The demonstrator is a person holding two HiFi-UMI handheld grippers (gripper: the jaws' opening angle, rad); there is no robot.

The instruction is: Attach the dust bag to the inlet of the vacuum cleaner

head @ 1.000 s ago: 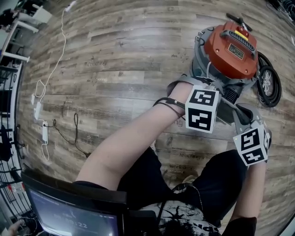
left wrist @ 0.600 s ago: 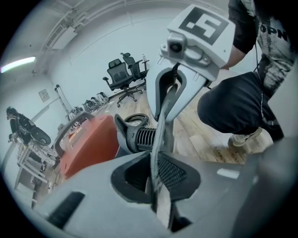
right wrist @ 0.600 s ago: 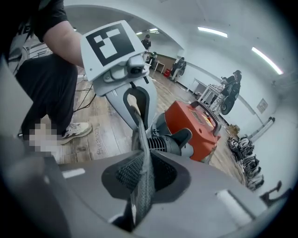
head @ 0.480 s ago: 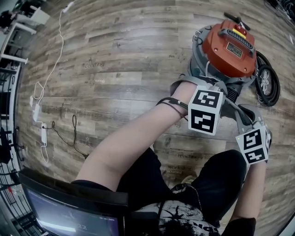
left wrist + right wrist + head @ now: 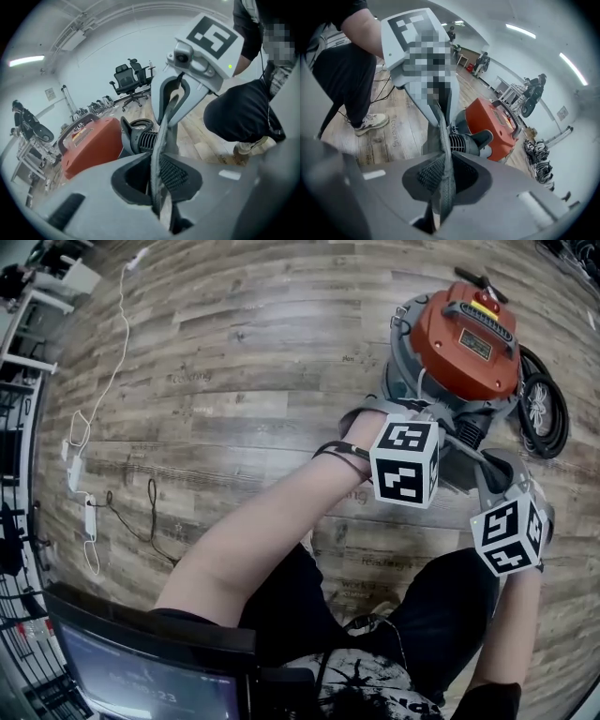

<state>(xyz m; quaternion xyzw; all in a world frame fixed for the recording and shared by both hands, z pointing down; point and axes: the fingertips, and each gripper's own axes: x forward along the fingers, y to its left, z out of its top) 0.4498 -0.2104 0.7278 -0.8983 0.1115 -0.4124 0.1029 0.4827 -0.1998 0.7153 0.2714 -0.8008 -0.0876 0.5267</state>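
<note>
dust bag [image 5: 158, 154] gripped at both sides, held up to the vacuum's inlet.
left gripper [image 5: 156, 183] and right gripper [image 5: 445, 183] are each clamped narrow on the bag's grey fabric edge, which stretches between them. just beyond, the ribbed black inlet [image 5: 462, 144] juts from the orange vacuum cleaner [image 5: 467, 334] on the floor. this looks like the aligning step; next, the bag's opening must be pushed squarely over the inlet.

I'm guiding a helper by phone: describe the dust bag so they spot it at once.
Find the orange-topped vacuum cleaner on the wooden floor. Just in front of its black ribbed fitting, the dust bag is stretched between the left gripper and the right gripper, pinched by both. It is soft, thin grey cloth, unlike the hard plastic around it.
</note>
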